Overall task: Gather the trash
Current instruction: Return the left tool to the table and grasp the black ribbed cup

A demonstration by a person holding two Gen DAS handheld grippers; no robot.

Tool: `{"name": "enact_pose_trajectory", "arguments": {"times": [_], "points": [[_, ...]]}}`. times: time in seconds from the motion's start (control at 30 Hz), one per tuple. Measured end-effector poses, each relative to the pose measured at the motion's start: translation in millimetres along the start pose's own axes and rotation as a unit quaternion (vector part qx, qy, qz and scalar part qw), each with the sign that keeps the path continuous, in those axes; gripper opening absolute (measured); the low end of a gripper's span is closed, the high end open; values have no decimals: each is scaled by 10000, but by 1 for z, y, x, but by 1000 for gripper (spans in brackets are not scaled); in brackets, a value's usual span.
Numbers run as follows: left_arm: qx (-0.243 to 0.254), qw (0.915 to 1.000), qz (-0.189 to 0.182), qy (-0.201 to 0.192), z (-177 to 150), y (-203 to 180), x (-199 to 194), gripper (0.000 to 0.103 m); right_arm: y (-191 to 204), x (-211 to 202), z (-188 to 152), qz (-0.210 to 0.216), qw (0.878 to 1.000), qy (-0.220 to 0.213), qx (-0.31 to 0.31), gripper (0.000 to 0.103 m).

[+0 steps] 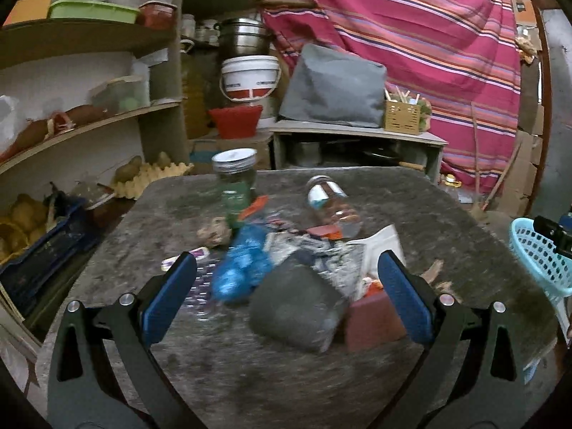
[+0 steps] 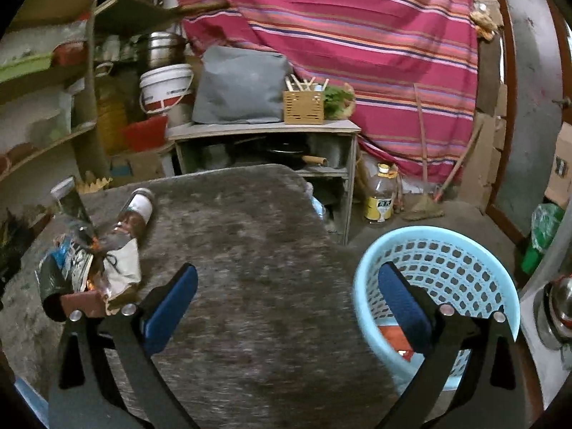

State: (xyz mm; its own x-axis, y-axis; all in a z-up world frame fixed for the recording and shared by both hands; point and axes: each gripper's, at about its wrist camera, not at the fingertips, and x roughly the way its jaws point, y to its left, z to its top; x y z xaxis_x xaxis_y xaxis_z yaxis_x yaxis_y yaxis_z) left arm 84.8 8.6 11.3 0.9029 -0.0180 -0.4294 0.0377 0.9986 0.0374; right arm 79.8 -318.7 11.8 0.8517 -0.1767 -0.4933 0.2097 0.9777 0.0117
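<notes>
Left wrist view shows my left tongs (image 1: 286, 298) spread wide above the near half of the desk (image 1: 447, 214), with nothing between the blue pads. Just ahead of them lies the trash heap (image 1: 286, 261), blurred: a grey pad (image 1: 296, 307) nearest me, a maroon box (image 1: 373, 316) touching its right side, a blue crumpled bag (image 1: 243, 268) to its left, and printed wrappers (image 1: 314, 254) and white paper (image 1: 382, 241) behind. A brown bottle (image 1: 330, 203) lies on its side at the back of the heap, and a green jar (image 1: 236, 182) with a metal lid stands upright to the left of it. A small brown scrap (image 1: 214, 234) sits just left of the heap. The blue basket (image 1: 540, 255) shows at the right edge, off the desk.

From the right wrist, my right tongs (image 2: 286, 298) are also fully spread and empty, hanging over the desk's right edge. The left pad is above the bare desk (image 2: 250, 232); the right pad stands in front of the basket (image 2: 439, 268), which sits beside and lower than the desk. Something red and orange (image 2: 393, 336) lies in the basket's bottom; I cannot tell what it is. The heap (image 2: 93, 271) is well to the left here, with the bottle (image 2: 136, 214) lying at its far side.

Behind the desk are a low shelf unit (image 2: 264, 132) carrying a grey bag (image 2: 243, 85), a white bucket (image 2: 166, 85) and a striped cloth (image 2: 357, 35).
</notes>
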Motion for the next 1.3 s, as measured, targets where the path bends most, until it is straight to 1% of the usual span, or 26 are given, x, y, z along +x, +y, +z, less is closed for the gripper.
{"name": "enact_pose_trajectory", "arguments": {"times": [0.07,0.17,0.33,0.4,0.47,0.57,0.63,0.73,0.9,1.0,1.1,1.23,1.3], "points": [[-59,10000,46,-25,-3,10,0,98,11,0,-2,-156,9998,14,-155,99],[-203,9998,-16,58,-8,24,2,98,25,-2,-5,-272,9994,21,-215,99],[-17,9998,-117,165,-17,32,6,98,34,0,-5,-255,9996,14,-125,99],[-6,9994,-237,251,-23,34,10,98,37,4,-5,-244,9996,70,-127,99],[1,9991,-259,338,-28,33,16,98,39,9,-5,-161,9997,138,-76,99],[-15,9975,-484,513,-33,32,26,98,43,17,-5,-43,9996,266,-17,99],[-2,9969,-550,557,-34,30,31,98,45,23,-6,-80,9993,360,-15,99],[126,9958,-672,613,-35,24,38,98,47,29,-7,31,9989,473,1,99],[269,9938,-855,657,-36,13,49,98,43,36,-7,-88,9984,548,85,99],[230,9921,-1014,709,-35,12,55,98,40,40,-8,-75,9978,630,187,99],[128,9888,-1250,799,-31,11,61,98,42,44,-10,-43,9974,691,191,99],[273,9872,-1339,827,-32,2,60,98,50,45,-10,-37,9976,691,70,99],[494,9877,-1237,815,-35,-4,58,98,53,45,-10,-58,9976,683,3,99]]}}
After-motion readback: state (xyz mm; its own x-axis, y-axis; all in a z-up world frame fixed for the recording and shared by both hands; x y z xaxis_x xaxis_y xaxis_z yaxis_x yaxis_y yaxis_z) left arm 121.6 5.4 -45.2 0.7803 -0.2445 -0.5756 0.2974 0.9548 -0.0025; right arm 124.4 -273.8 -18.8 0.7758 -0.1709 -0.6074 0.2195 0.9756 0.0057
